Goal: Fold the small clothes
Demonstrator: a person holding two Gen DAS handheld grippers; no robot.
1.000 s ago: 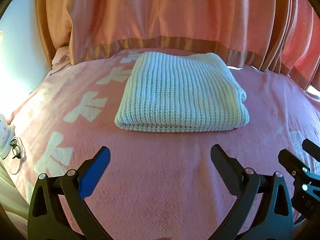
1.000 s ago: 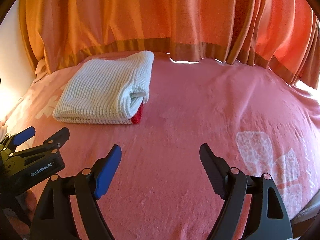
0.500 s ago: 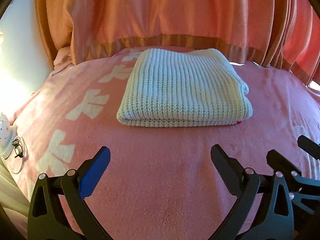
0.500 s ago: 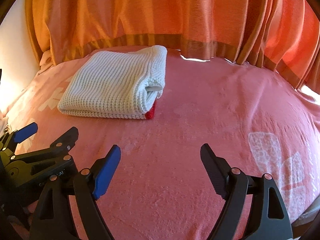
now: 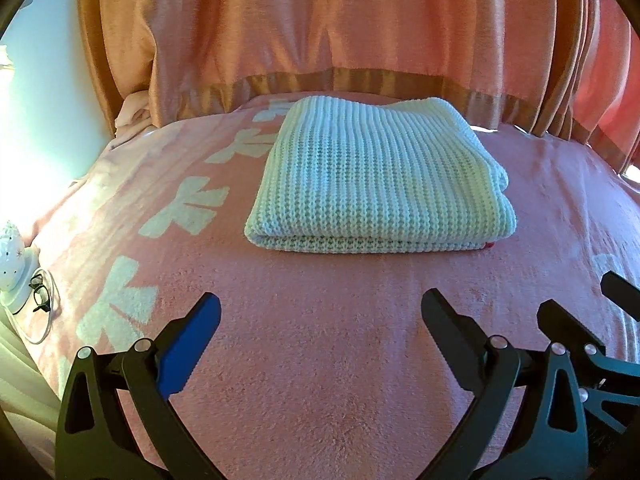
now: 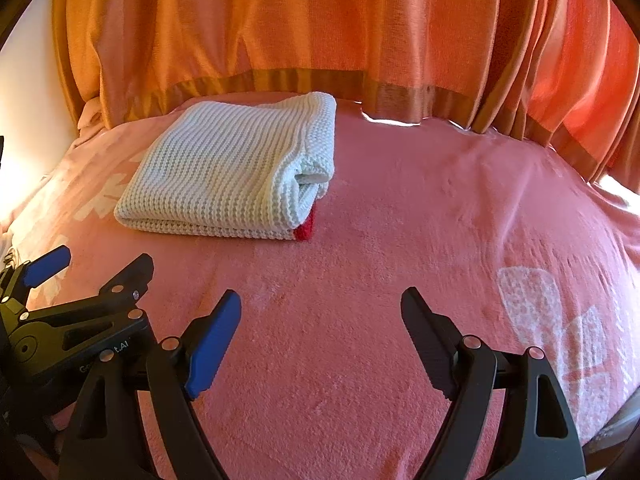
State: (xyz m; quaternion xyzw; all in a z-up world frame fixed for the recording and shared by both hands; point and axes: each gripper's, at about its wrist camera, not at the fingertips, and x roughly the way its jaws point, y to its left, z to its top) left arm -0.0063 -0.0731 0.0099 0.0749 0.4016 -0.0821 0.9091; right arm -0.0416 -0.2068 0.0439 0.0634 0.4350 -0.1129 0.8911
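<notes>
Both grippers have edged nearer the folded white knit [image 5: 376, 184], jaws spread, empty.

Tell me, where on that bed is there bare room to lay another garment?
Bare pink blanket lies right of the folded white knit sweater, up to the orange curtain, and between sweater and both hand-held grippers. The lamp crowds the left edge.

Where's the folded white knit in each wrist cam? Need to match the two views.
Left wrist: folded white knit sits centre, slightly right, straight ahead of the open left gripper.
Right wrist: same knit lies upper left, well left of the open right gripper; its red edge shows at the near right corner.
Shared landmark: the curtain's brown band just behind the knit.
</notes>
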